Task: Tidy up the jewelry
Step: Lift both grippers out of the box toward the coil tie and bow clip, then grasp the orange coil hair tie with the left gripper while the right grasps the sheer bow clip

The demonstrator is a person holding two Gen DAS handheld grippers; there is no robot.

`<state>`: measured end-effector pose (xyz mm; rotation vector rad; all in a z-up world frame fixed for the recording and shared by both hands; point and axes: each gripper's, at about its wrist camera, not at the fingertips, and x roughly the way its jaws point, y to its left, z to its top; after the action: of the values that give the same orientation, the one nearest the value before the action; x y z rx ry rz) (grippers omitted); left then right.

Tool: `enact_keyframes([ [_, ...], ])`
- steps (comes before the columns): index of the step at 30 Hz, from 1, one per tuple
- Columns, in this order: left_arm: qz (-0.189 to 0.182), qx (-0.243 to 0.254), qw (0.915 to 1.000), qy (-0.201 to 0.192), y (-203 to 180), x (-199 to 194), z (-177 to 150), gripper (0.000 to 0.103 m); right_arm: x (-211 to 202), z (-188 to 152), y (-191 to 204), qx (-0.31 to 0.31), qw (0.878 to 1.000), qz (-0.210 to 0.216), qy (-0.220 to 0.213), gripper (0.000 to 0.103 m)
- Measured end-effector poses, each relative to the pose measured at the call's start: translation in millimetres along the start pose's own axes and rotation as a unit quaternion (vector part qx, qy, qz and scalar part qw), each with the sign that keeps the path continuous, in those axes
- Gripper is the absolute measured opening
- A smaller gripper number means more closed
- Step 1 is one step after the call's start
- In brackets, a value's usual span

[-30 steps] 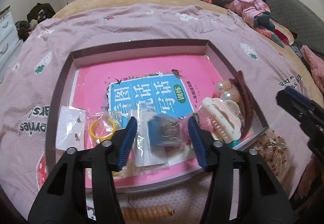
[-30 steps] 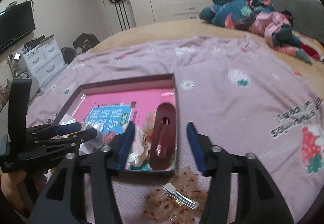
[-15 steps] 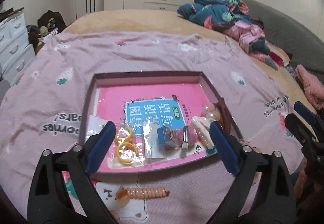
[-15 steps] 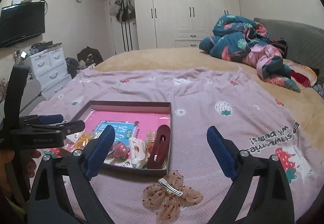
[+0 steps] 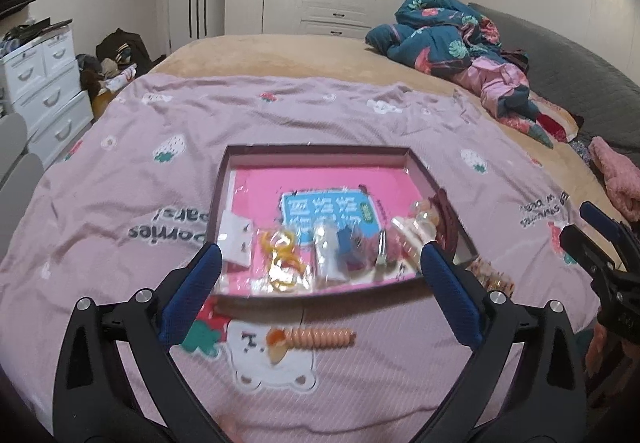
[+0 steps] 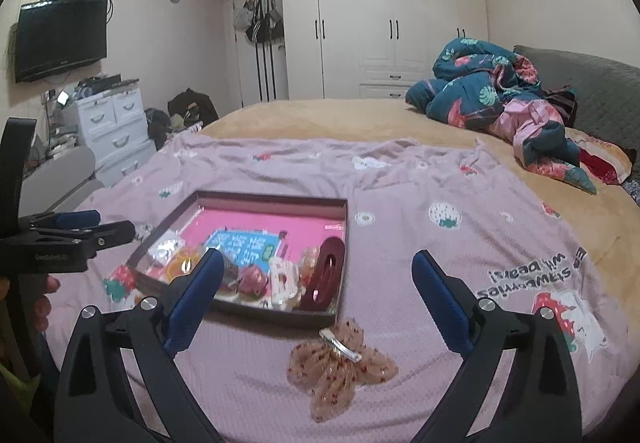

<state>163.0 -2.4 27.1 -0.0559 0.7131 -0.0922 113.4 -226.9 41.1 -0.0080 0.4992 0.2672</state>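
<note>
A shallow dark-rimmed tray point(image 5: 320, 150) with a pink book as its floor lies on the pink bedspread. Along its near side lie a white earring card point(image 5: 238, 239), bagged orange rings point(image 5: 280, 255), a white claw clip point(image 5: 408, 231) and a dark red hair clip point(image 6: 326, 275). A peach spiral hair tie point(image 5: 320, 337) lies on the bedspread in front of the tray. A sheer dotted bow clip point(image 6: 340, 363) lies off the tray's near right corner. My left gripper point(image 5: 320, 255) and right gripper point(image 6: 317, 257) hover short of the tray, jaws opening wide, nothing between them.
A heap of blue and pink clothes point(image 6: 500, 103) lies at the far right of the bed. White drawers point(image 6: 116, 123) and bags stand to the left, beyond the bed's edge. Wardrobes point(image 6: 380, 23) line the back wall.
Both grippers have pulled back and up from the tray, and their jaws have spread wide. The tray's items lie as before.
</note>
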Motion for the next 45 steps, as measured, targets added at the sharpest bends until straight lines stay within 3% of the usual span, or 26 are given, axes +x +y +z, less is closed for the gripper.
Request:
enact_keyframes([
  [12,0.016,-0.037,0.9963,0.076,31,20,-45,0.093,13,-32,-11,0.007,0.998,-0.004,0.06,0.094],
  [24,-0.006,-0.02,0.9915,0.129,22,61,-70,0.093,49,-66,-20,0.029,0.989,0.02,0.143,0.094],
  [35,-0.008,-0.002,0.9905,0.137,6,87,-70,0.093,96,-76,-29,0.06,0.978,0.018,0.2,0.094],
  [36,-0.004,-0.001,0.9907,0.136,5,89,-70,0.093,101,-75,-29,0.059,0.977,0.016,0.203,0.093],
  [39,0.009,-0.003,0.9907,0.136,4,94,-70,0.093,109,-78,-28,0.059,0.974,0.026,0.215,0.061],
  [40,0.013,-0.003,0.9906,0.137,4,94,-69,0.092,109,-79,-28,0.059,0.974,0.029,0.216,0.054],
  [42,0.027,0.006,0.99,0.138,2,96,-70,0.077,105,-79,-26,0.051,0.975,0.034,0.212,0.038],
  [45,0.033,0.016,0.99,0.137,0,94,-70,0.068,99,-77,-22,0.056,0.975,0.061,0.207,0.029],
])
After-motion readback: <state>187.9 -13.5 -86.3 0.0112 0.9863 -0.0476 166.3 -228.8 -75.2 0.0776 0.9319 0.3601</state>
